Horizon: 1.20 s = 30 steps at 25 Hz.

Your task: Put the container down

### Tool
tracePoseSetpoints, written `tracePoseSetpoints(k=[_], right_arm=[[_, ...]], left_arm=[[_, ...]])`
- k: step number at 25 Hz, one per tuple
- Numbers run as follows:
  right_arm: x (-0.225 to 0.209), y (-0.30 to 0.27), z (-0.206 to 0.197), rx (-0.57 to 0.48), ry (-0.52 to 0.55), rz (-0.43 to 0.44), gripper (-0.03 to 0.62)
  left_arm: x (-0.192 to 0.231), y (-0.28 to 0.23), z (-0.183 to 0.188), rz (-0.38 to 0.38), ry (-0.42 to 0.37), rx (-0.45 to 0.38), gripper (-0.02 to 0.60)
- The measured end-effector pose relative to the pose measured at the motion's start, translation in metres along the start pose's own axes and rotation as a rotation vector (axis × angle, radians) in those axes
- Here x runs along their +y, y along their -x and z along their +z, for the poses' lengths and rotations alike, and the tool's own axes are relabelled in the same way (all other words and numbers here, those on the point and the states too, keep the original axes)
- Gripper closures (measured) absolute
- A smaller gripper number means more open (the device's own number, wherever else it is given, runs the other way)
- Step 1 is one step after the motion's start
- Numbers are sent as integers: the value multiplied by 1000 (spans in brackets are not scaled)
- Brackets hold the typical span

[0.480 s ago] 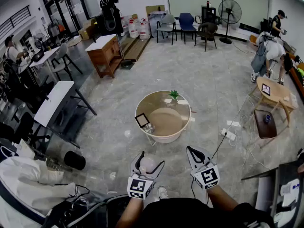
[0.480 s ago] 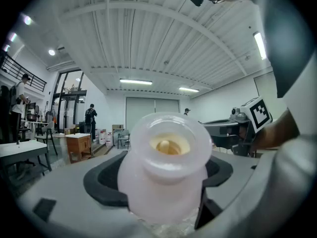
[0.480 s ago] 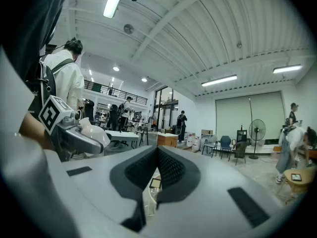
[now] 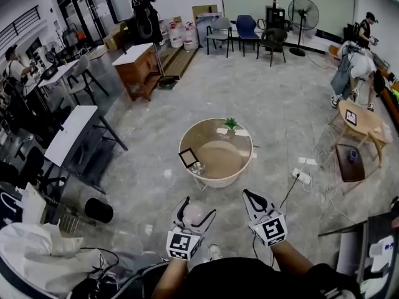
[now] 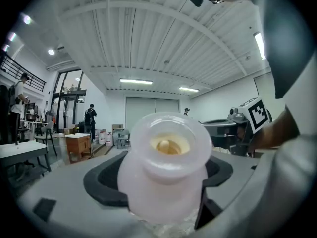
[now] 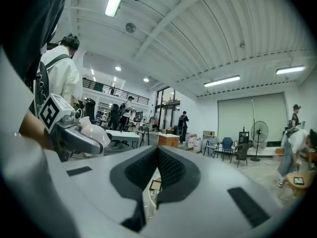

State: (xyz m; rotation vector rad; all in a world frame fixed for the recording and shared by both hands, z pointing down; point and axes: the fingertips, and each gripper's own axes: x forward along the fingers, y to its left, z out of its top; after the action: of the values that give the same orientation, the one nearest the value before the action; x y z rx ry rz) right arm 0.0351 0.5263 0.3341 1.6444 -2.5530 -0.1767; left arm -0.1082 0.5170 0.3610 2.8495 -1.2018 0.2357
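Moved: very little is found changed. The left hand-held gripper (image 4: 198,207) and the right hand-held gripper (image 4: 249,195) are kept at nearly the same spots low in the head view, and only the room is shifted a touch to the right around them.
Container: a pale, translucent, wide-mouthed container (image 5: 166,167) is seen upright between the left jaws, with something yellowish at its bottom. It is carried in the air, not yet set on anything.
Left hand-held gripper: clenched on the container. The jaws are spread wide around its body and pressed on both sides.
Right hand-held gripper: closed and empty. Its dark pads (image 6: 166,167) are brought together with nothing between them.
Surface: a round surface (image 4: 215,182) lies ahead of both jaw tips and below them, well apart from the container. A small plant (image 4: 231,124) is at its far edge, and a framed picture (image 4: 187,157) at the edge nearer the left hand-held gripper.
Meaning for the task: the put-down is judged not begun, since so little has moved. The container would have to be carried forward and lowered before the grip is let go.
Risk: the bare middle of the surface seems the safer spot, away from the frame.
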Motion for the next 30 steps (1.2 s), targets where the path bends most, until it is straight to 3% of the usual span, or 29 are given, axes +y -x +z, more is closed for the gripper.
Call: tracePoseSetpoints(k=[8,22,30], right_arm=[[11,-26,0,-3,1,0,595],[6,-81,-3,-26,4,-137,594],[-3,-118,-25,45,-30,-112,594]], left_arm=[[27,-4,-6,-15,11,-4,167],[93,-29,-17,-70,4,12,169],[124,-55,-27,-57,50,25,169]])
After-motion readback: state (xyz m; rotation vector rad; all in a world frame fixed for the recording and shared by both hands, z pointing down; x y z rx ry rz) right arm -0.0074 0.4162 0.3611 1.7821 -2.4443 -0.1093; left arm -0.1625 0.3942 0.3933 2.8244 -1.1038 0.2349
